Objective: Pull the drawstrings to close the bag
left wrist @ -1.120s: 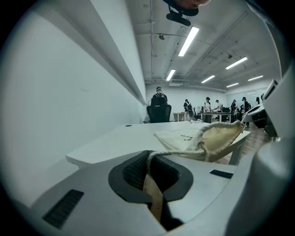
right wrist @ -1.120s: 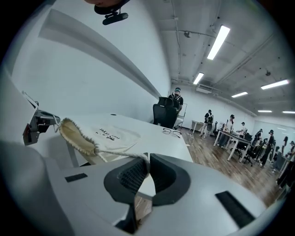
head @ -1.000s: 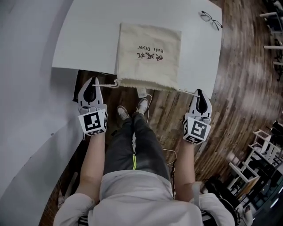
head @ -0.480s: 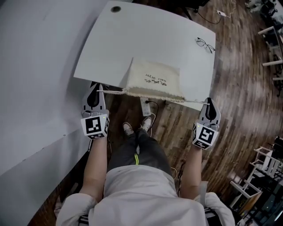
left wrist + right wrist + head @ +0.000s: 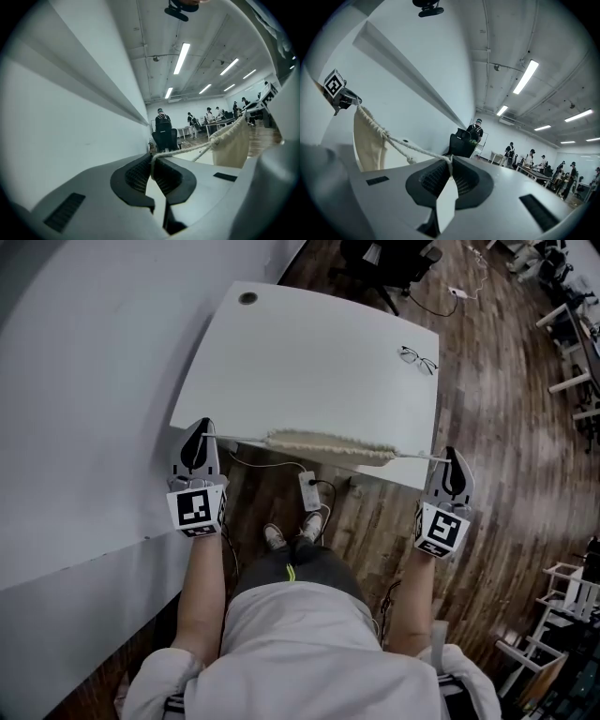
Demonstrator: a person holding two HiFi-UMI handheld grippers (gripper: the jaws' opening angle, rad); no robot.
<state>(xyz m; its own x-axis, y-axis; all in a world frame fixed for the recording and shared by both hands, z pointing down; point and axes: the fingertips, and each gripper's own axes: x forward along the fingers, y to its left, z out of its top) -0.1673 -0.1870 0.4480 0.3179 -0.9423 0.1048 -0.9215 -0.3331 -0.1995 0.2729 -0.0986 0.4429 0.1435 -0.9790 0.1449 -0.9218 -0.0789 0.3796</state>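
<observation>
The cream cloth bag (image 5: pixel 328 443) hangs from its drawstrings at the table's near edge. From above only its gathered mouth shows, as a narrow ruffled strip. My left gripper (image 5: pixel 201 427) is shut on the left drawstring (image 5: pixel 239 439). My right gripper (image 5: pixel 452 455) is shut on the right drawstring (image 5: pixel 412 457). Both cords run taut. In the left gripper view the cord (image 5: pixel 187 149) leaves the closed pads (image 5: pixel 140 174) toward the hanging bag (image 5: pixel 232 146). In the right gripper view the cord (image 5: pixel 408 147) leads to the bag (image 5: pixel 368 143), with the left gripper (image 5: pixel 340 95) beyond it.
The white table (image 5: pixel 309 352) carries a pair of glasses (image 5: pixel 417 360) at its far right and a cable hole (image 5: pixel 247 298) at its far left. A power strip (image 5: pixel 309 491) lies on the wooden floor by the person's feet. A grey wall runs along the left.
The bag lay flat on the table with its mouth wide; it now hangs at the near edge with the mouth gathered narrow. Both grippers have moved apart and the cords have drawn tight.
</observation>
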